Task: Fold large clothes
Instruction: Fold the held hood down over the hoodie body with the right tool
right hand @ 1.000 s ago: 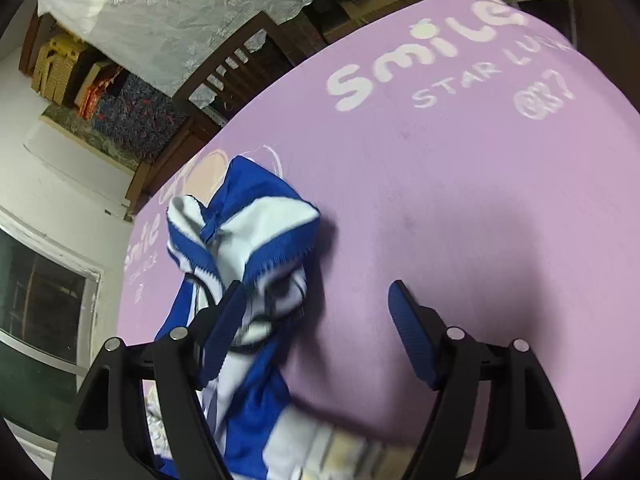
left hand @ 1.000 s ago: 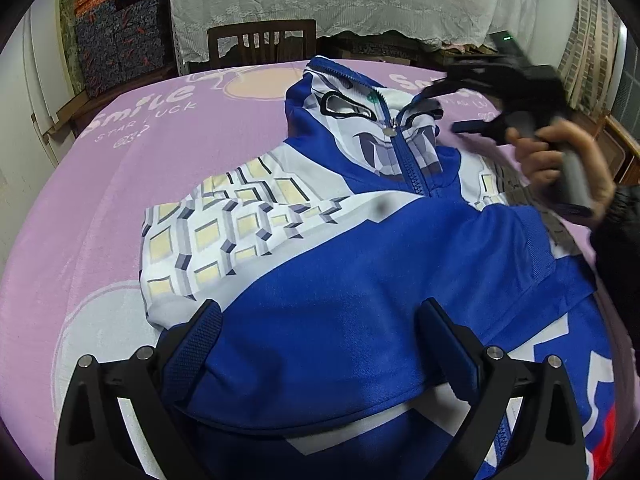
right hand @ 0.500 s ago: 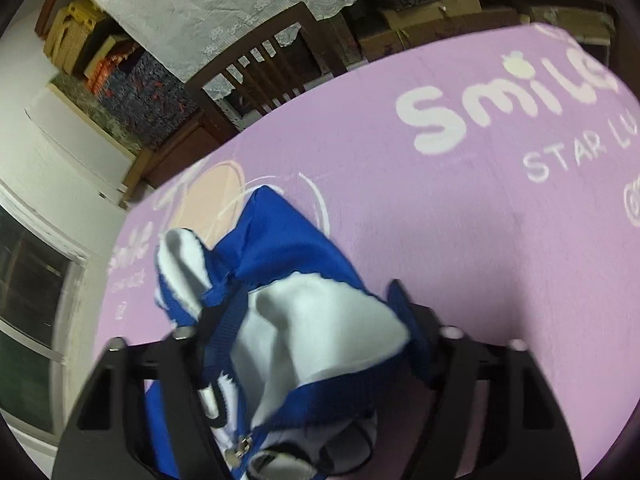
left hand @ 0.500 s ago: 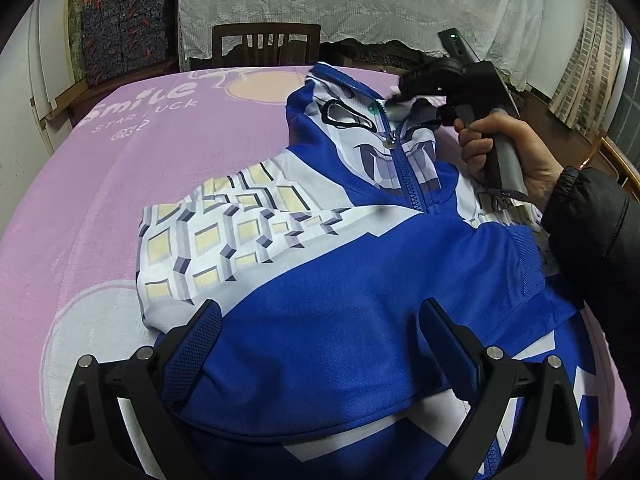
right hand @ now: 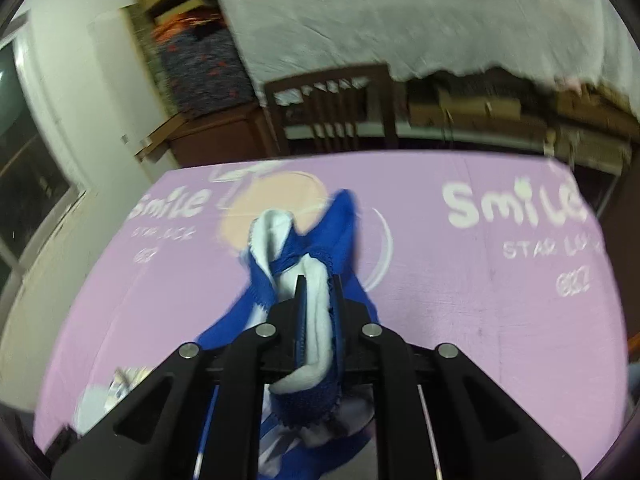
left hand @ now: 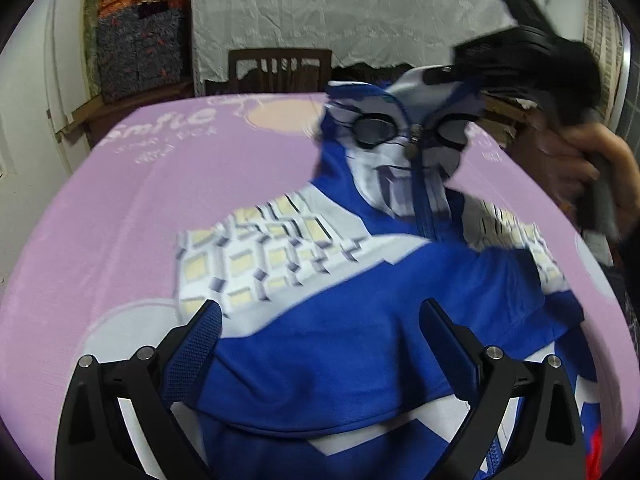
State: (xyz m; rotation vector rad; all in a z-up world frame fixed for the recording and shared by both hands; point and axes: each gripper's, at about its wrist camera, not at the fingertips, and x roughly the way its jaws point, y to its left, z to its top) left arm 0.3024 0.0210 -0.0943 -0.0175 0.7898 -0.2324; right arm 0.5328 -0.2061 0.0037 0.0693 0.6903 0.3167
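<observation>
A blue and white zip hoodie (left hand: 360,320) with a printed face on its hood (left hand: 400,160) lies partly folded on the pink blanket (left hand: 160,200). My left gripper (left hand: 320,332) is open, its jaws wide apart just above the blue body of the hoodie. My right gripper (right hand: 318,292) is shut on the top of the hood (right hand: 316,320) and holds it lifted off the blanket. In the left wrist view the right gripper (left hand: 472,76) shows at the upper right, held in a hand, with the hood hanging from it.
The pink blanket (right hand: 480,300) with "Smile" lettering covers the table. A dark wooden chair (left hand: 280,70) stands behind the far edge, under a white lace cloth (left hand: 340,8). Shelves with patterned boxes (left hand: 140,52) are at the back left.
My right gripper closed on the hood and lifted it up off the blanket. My left gripper stayed open over the hoodie body, shifting slightly.
</observation>
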